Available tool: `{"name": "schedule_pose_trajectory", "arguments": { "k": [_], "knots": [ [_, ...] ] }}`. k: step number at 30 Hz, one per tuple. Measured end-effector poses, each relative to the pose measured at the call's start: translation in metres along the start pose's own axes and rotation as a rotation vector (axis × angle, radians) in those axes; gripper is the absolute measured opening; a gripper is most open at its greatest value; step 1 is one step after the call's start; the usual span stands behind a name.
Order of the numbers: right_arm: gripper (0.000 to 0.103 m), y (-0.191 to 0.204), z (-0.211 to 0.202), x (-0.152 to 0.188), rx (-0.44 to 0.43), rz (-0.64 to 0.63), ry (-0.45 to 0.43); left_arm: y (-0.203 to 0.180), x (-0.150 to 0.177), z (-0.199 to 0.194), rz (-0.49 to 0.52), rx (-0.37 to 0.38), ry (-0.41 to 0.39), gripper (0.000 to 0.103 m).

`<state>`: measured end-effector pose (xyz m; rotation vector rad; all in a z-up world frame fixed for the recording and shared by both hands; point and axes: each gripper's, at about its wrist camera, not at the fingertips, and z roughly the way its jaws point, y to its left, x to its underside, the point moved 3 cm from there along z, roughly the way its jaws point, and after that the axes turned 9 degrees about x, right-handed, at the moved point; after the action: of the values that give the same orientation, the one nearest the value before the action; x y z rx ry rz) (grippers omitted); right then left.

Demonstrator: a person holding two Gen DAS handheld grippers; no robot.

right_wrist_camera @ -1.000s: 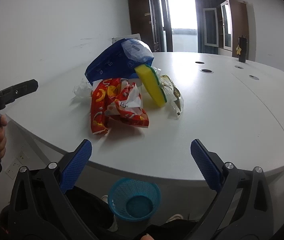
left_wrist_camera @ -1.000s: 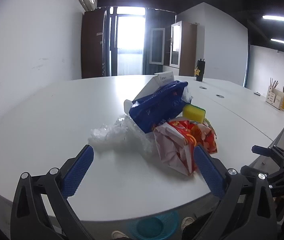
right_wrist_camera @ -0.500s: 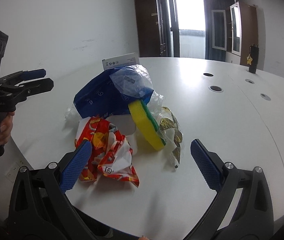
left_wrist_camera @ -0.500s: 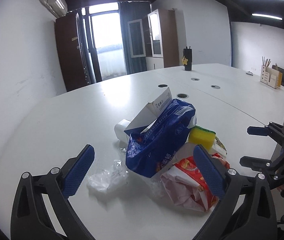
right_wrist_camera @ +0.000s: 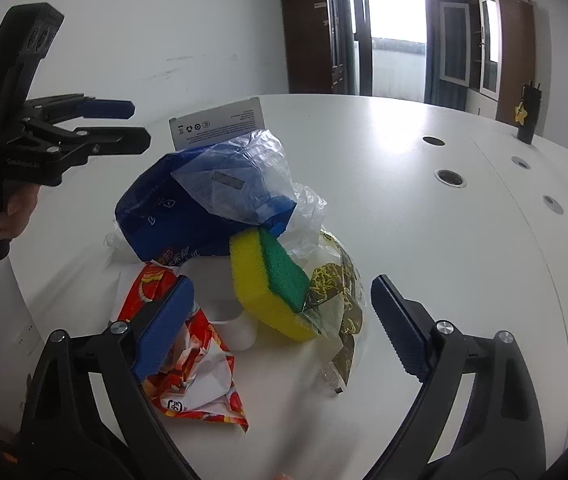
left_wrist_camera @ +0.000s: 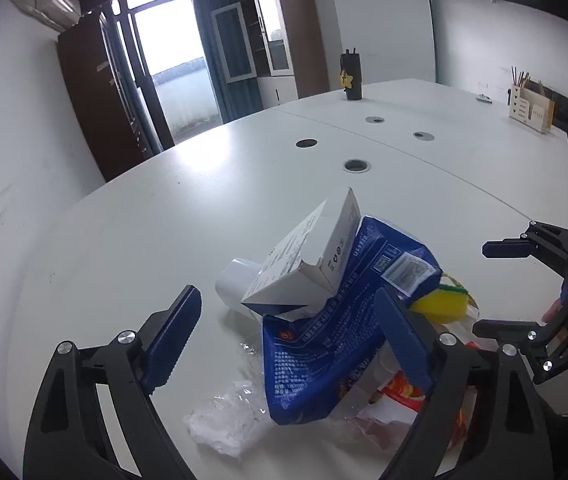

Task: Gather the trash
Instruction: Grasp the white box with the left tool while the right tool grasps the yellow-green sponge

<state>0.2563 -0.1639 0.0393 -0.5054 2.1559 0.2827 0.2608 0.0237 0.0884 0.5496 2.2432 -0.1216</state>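
A trash pile lies on the white table [left_wrist_camera: 144,232]. It holds a blue bag [left_wrist_camera: 323,344], a white carton [left_wrist_camera: 307,264], a white cup [left_wrist_camera: 232,284], crumpled clear plastic [left_wrist_camera: 228,424], a yellow-green sponge [right_wrist_camera: 268,280], a red snack wrapper [right_wrist_camera: 192,376] and a gold wrapper [right_wrist_camera: 339,300]. My left gripper [left_wrist_camera: 285,334] hovers over the blue bag and carton. Its jaws are closing and the pads press on nothing. My right gripper [right_wrist_camera: 282,326] straddles the sponge and the cup [right_wrist_camera: 230,316]. Its jaws are closing too, with no pad contact.
Each gripper shows in the other's view: the right gripper [left_wrist_camera: 483,288], and the left gripper [right_wrist_camera: 136,126] held by a hand. Farther back stand a black tumbler [left_wrist_camera: 351,80] and a wooden organiser [left_wrist_camera: 531,112]. Cable holes [left_wrist_camera: 357,165] dot the table.
Both grippers have moved up and forward from the table's edge to over the pile, and their jaws have narrowed a little. The blue basket under the table has left view.
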Motion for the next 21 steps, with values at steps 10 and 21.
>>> {"name": "schedule_pose_trajectory", "arguments": {
  "k": [10, 21],
  "knots": [
    [0.064, 0.008, 0.026, -0.006, -0.024, -0.041, 0.056, 0.001, -0.005, 0.038, 0.128, -0.019, 0.128, 0.073],
    [0.026, 0.017, 0.027, -0.002, -0.033, -0.059, 0.055, -0.003, -0.009, 0.056, 0.214, 0.03, 0.119, 0.04]
  ]
}}
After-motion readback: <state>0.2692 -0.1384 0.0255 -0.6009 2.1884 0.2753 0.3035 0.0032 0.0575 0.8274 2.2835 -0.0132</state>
